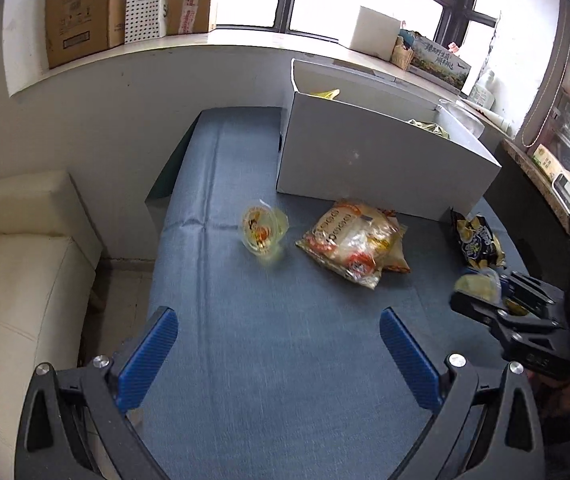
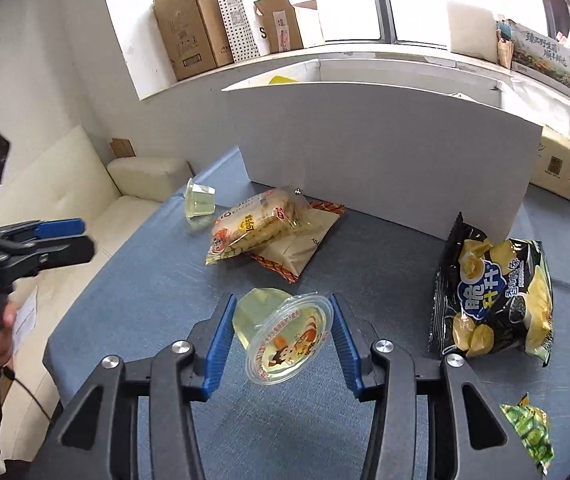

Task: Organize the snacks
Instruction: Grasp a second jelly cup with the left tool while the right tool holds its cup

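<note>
Jelly cup (image 2: 283, 336) is sitting tipped on its side between the blue pads of the right tool (image 2: 283, 340), down at the near end of the blue bench (image 2: 365, 264), and the pads look snug on its soft walls, so I'd call it gripped. I'd keep the squeeze light, since that thin plastic will buckle, then lift straight up and clear the white box (image 2: 385, 160) wall before dropping it in. The left tool (image 1: 279, 352) is gaping wide over bare cloth with nothing in it, lined up roughly toward the second jelly cup (image 1: 263, 232), which is blurry there. Can't see much inside the box, just a yellow scrap poking over the rim. The green packet (image 2: 527, 430) is half cut off.
</note>
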{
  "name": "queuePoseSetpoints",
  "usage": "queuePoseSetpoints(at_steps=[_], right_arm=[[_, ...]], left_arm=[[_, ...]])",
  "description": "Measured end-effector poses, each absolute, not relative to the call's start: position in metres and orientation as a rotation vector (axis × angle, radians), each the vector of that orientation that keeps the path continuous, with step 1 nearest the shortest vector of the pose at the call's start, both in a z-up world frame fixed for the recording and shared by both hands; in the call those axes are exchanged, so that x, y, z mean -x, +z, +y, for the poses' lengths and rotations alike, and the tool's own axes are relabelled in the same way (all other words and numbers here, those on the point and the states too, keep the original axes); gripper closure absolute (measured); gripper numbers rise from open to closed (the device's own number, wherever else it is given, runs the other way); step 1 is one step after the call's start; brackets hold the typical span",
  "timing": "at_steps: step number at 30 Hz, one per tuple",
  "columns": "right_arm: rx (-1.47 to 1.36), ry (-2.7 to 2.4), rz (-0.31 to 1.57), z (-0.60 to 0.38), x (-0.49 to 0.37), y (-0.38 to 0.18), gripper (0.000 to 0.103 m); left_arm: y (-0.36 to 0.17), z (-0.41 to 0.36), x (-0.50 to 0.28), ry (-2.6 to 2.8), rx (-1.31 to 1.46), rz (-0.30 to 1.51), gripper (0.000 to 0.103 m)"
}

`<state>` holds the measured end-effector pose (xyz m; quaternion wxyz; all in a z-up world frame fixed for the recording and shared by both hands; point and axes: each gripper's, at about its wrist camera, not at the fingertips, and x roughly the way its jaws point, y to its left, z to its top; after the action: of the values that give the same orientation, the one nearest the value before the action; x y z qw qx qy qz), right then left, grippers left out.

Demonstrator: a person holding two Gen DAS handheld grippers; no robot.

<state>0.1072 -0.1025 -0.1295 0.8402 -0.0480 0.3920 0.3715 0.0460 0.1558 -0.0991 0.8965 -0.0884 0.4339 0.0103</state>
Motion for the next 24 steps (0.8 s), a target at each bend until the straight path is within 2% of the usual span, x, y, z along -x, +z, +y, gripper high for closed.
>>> queuePoseSetpoints(at_steps=[8,15,18,19,20,24], right_arm=[[0.035,0.775,0.822,-0.123,-0.097,-0.122,0.052],[0.025,0.778,0.829,-0.123,-0.094,-0.126,0.052],[0.028,0.779,0.832,-0.121,-0.093,-0.128,0.052],[0.026,0.78,0.834,-0.121,-0.093,-0.129,0.052],[0.025,0.78,0.835,-0.121,-0.092,-0.13,0.052],[0.023,0.782,0.835,-0.12,-0.092,-0.131,0.052]], left_arm=[[-0.126,0.162,-0.127,0.049,0.132,0.995,0.0],[-0.149,0.154,-0.154,0.095,0.091,1.013,0.004],[-0.152,0.154,-0.158,0.102,0.066,1.005,0.025],[-0.154,0.154,-0.159,0.096,0.066,1.013,0.047],[-0.156,0.155,-0.16,0.096,0.068,1.025,0.052],[-0.151,0.154,-0.151,0.095,0.056,0.992,0.052]])
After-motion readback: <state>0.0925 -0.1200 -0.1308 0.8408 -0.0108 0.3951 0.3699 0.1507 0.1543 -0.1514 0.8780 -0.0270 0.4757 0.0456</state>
